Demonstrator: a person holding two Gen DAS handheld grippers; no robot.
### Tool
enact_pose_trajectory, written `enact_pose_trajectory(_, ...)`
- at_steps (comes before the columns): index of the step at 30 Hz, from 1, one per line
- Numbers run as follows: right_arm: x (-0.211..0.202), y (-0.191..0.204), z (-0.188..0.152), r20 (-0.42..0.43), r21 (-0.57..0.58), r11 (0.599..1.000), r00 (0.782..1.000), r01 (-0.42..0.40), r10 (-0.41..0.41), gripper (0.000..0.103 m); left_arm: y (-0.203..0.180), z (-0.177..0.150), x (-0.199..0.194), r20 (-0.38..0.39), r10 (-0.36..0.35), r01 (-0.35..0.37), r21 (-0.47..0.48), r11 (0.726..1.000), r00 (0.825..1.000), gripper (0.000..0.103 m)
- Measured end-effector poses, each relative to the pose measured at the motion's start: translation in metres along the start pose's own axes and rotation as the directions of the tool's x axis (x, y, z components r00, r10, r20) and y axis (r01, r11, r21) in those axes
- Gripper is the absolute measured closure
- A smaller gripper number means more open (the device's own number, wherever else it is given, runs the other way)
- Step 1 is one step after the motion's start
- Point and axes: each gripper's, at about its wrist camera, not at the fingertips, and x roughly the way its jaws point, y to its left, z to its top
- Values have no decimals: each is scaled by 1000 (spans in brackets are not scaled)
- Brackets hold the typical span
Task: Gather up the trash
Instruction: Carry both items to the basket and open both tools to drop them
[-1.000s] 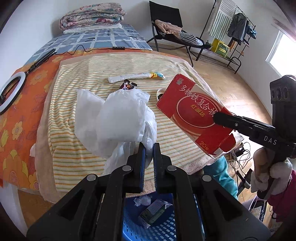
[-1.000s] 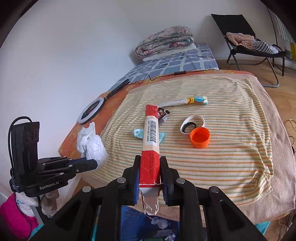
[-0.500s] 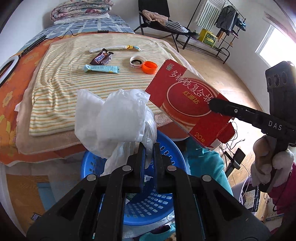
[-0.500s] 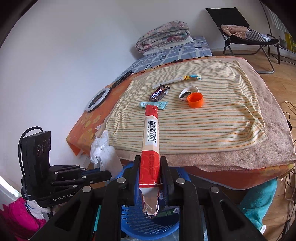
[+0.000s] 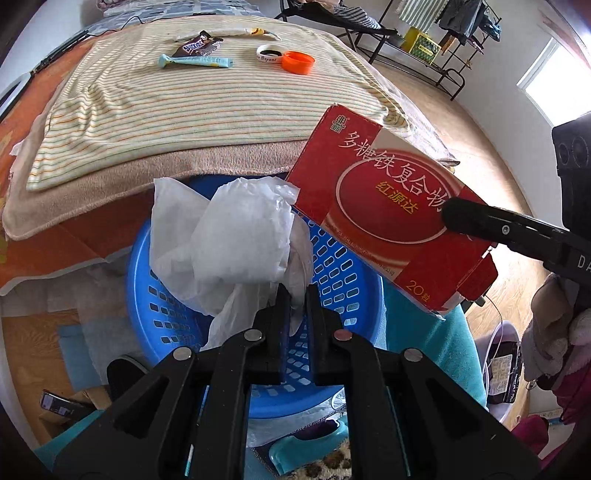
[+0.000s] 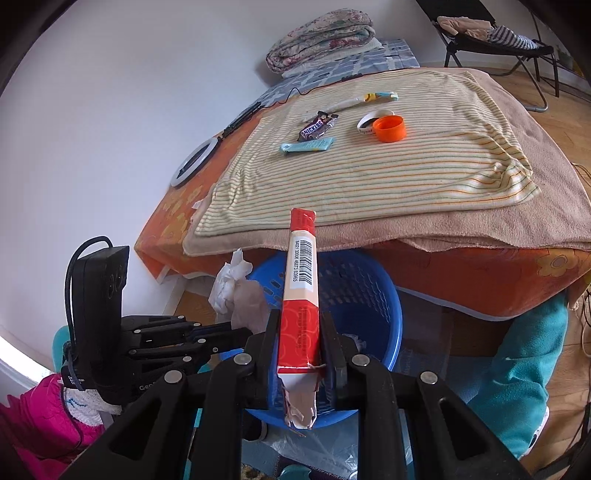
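We find the left gripper [image 5: 293,295] with jaws clamped on crumpled white plastic [image 5: 236,236], light and limp, over the blue basket [image 5: 147,280]. The right gripper [image 6: 299,332] pinches the red carton [image 6: 301,288] at its torn end; it looks stiff, light, crushable.

Bedroom in a home, clearly. Bed [image 6: 461,236] fills mid-frame w/ striped towel [image 6: 369,173] over an orange floral sheet [image 6: 170,218]; folded quilts [image 6: 321,35] stacked top centre by the white wall. Top right: folding chair [image 6: 491,33] w/ clothes dumped on it, wood floor. Left-wrist view, upper right: clothes rack [image 5: 461,22] w/ hanging garments, bright window [image 5: 554,88] at right edge.
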Motion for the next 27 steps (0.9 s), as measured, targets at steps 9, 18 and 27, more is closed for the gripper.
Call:
enact_pose_trajectory(9, 22, -8, -12, -56, 31, 999, 998, 14, -12, 85, 8, -6, 19, -52, 4, -5, -19, 1000, 999, 97)
enact_pose_trajectory(18, 39, -10, -12, -90, 39, 999, 996, 34, -30, 80, 7, -10, 30, -73, 26, -28, -21, 999, 997, 89)
enact_pose_trajectory(27, 42, -14, -11, -98, 51, 997, 994, 60, -55, 45, 13, -9, 28, -65, 62, -65, -43, 997, 996, 53)
